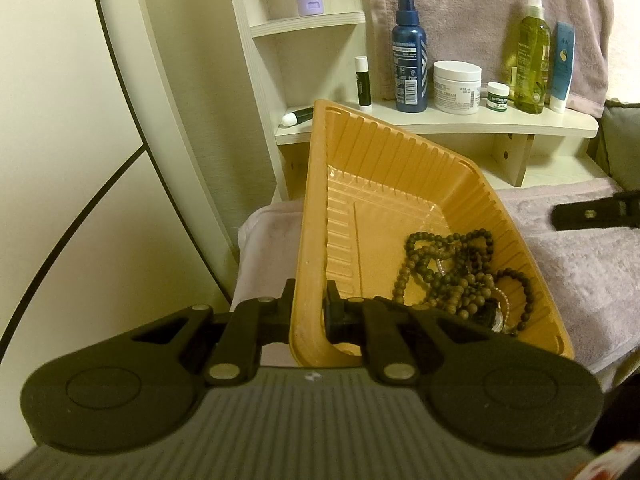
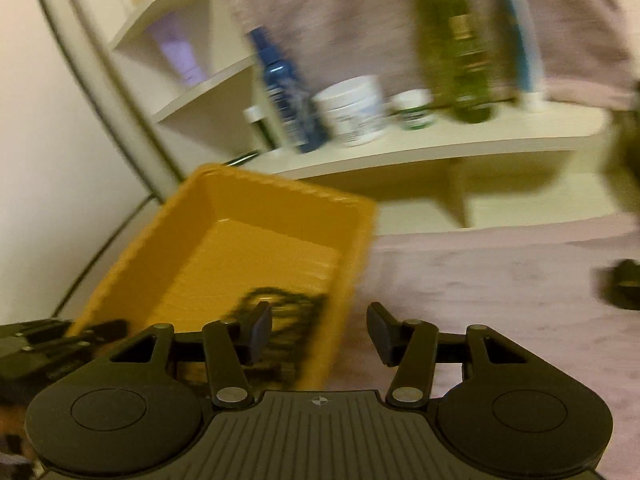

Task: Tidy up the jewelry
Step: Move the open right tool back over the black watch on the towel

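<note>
Both grippers matter: our left gripper [image 1: 309,312] pinches the tray [image 1: 320,208] wall, tilted, beads [image 1: 452,276] in its near corner, so we keep it steady while our right gripper [image 2: 318,334], spread and empty, moves right.

Orange ribbed plastic tray [image 1: 384,200] tilted on pinkish towel; dark beaded strands [image 1: 460,276] heaped in lower corner

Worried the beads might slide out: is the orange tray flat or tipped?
Tipped. The left gripper pinches the tray wall, and the beads pile toward its lower side.
</note>
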`<state>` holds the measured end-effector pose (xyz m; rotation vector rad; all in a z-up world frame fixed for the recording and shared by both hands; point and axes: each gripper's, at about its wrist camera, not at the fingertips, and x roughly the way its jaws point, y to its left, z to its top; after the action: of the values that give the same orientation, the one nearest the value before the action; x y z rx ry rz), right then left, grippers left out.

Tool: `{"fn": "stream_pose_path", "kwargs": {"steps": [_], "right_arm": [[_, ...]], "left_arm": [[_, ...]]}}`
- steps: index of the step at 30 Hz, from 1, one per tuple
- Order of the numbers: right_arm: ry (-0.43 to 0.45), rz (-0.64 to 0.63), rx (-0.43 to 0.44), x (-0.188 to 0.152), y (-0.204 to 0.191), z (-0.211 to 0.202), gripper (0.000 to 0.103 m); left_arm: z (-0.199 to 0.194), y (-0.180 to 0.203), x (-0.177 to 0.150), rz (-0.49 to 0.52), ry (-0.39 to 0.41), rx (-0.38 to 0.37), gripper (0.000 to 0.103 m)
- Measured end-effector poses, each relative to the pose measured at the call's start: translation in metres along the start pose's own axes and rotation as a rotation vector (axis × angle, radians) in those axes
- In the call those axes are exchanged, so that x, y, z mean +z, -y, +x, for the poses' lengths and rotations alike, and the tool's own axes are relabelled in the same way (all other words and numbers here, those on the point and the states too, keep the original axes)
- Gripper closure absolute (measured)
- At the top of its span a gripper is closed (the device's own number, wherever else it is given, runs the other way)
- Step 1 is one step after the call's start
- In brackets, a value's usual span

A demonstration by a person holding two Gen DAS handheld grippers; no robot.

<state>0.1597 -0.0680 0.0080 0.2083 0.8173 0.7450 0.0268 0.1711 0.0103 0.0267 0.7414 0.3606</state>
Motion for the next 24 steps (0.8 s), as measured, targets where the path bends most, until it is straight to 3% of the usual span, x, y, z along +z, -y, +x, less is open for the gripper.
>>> {"fn": "stream_pose_path", "kwargs": {"steps": [10,24], "right_arm": [[0.06,-0.006,-0.247,-0.02,0.063,-0.046,0.041],[0.049,-0.06,-0.428,-0.047,0.1,-0.063,0.027]], "left_arm": [[0.001,0.0,0.0,0.001,-0.002,0.003,0.092],[0.001,0.0,-0.001,0.006,-0.003,0.006,0.092]]}}
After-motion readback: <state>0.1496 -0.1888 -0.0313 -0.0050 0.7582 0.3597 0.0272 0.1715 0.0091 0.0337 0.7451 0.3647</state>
